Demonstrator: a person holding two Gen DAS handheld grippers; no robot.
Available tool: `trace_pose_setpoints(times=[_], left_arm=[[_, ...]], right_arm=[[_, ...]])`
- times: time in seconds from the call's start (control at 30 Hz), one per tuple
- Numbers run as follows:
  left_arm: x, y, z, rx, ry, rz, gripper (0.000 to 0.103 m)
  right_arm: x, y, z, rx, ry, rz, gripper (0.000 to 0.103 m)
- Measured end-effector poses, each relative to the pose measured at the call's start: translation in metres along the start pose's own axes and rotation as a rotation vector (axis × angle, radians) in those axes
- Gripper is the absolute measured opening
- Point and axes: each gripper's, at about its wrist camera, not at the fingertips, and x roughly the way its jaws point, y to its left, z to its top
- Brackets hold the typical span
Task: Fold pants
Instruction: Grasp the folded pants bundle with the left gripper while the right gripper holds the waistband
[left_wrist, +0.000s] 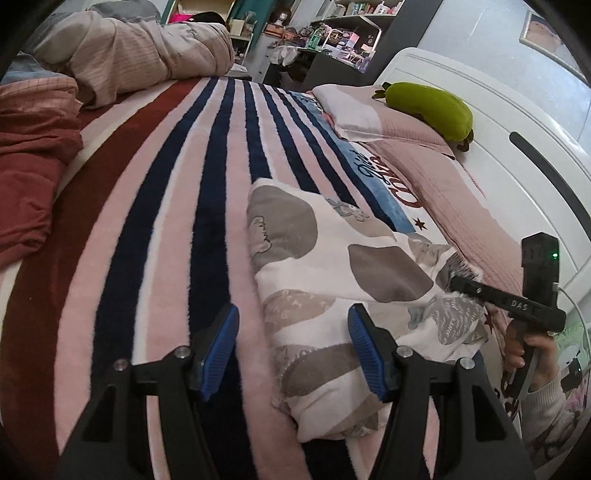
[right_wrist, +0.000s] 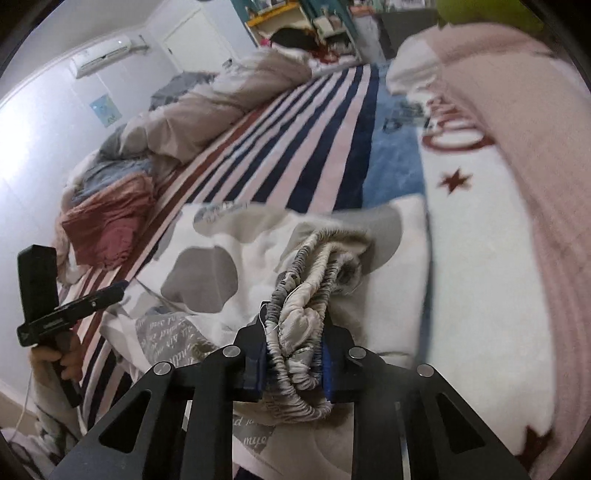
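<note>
On the striped pink, navy and maroon fleece blanket (left_wrist: 177, 206), at far left, a crumpled rust-red cloth (left_wrist: 26, 177). Further right, left gripper (left_wrist: 291, 347) hovering with blue-padded jaws spread wide, nothing between them, low over the blanket beside the edge of the white soft pants with grey blotches (left_wrist: 332, 280), lying folded. Right of that, right gripper (right_wrist: 291, 365) clamped on the gathered elastic waistband (right_wrist: 306, 295) of those pants. At far right, a green plush toy (left_wrist: 432, 107) on a pale pink quilted pillow (left_wrist: 399, 129).
</note>
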Motion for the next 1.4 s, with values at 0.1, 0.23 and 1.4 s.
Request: trace_pose_setpoints(times=[0.1,0.23,1.4], left_arm=[[0.0,-0.008,0.003,0.021,0.003,-0.015,0.057],[0.008,-0.022,0.004,0.061,0.031,-0.013,0.057],[0.046,0.0,0.03,-0.05,0.117,-0.185,0.011]], right_arm=[[-0.02,0.001,0.004,-0.008,-0.053,-0.013,0.016],[-0.039,0.0,0.003,-0.041,-0.083,-0.083,0.016],[0.01,-0.045,-0.001,0.086,0.04,0.052,0.018]])
